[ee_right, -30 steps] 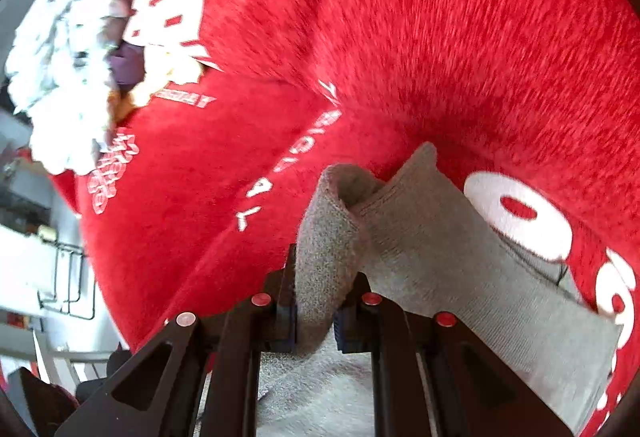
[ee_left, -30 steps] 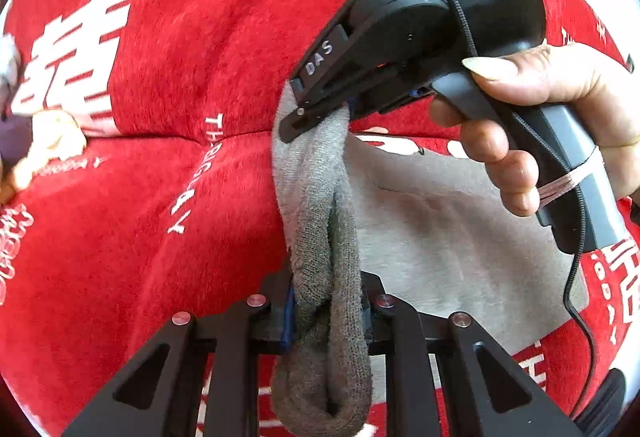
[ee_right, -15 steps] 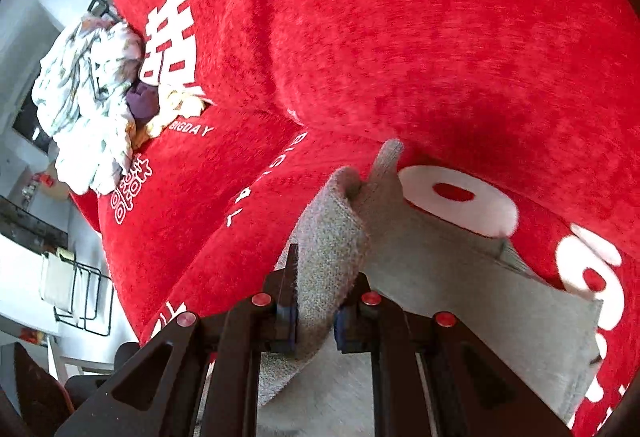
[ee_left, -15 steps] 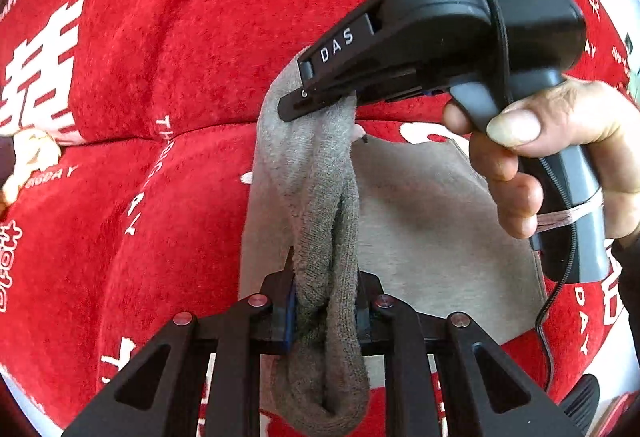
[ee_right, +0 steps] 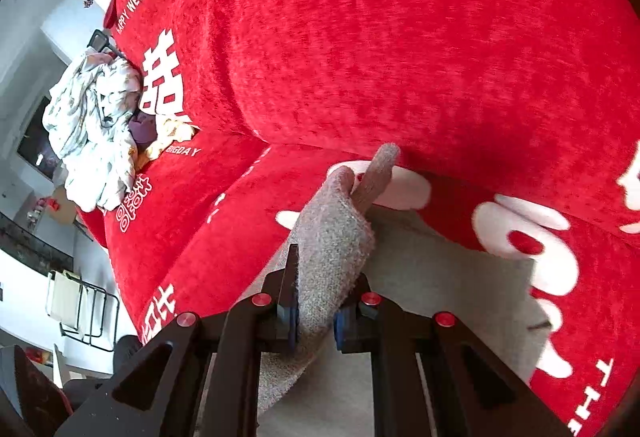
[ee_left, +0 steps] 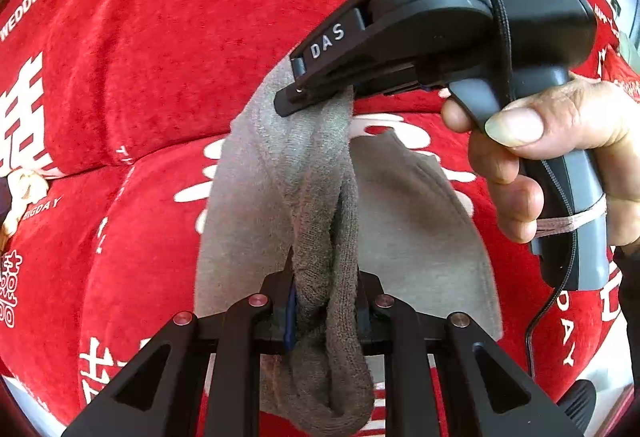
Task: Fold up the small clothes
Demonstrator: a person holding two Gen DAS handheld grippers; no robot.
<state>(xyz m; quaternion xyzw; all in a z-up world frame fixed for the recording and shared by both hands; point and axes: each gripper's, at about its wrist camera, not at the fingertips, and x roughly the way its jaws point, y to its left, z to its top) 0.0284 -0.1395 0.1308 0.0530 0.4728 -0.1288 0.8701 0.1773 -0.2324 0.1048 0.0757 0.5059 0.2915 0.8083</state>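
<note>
Grey garment hangs bunched between both grippers above red sofa cover. Left gripper clamps a thick fold at 6 o'clock; right gripper, at 1 o'clock, pinches its upper edge. Rest drapes onto the seat.

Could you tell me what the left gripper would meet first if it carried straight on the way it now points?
Probably the right gripper, clamped on the same grey garment just ahead of the left gripper; depth is unclear.

Bright daylight, saturated colours, strong fisheye bending with dark vignetted corners; sharp centre, slightly soft edges.
</note>
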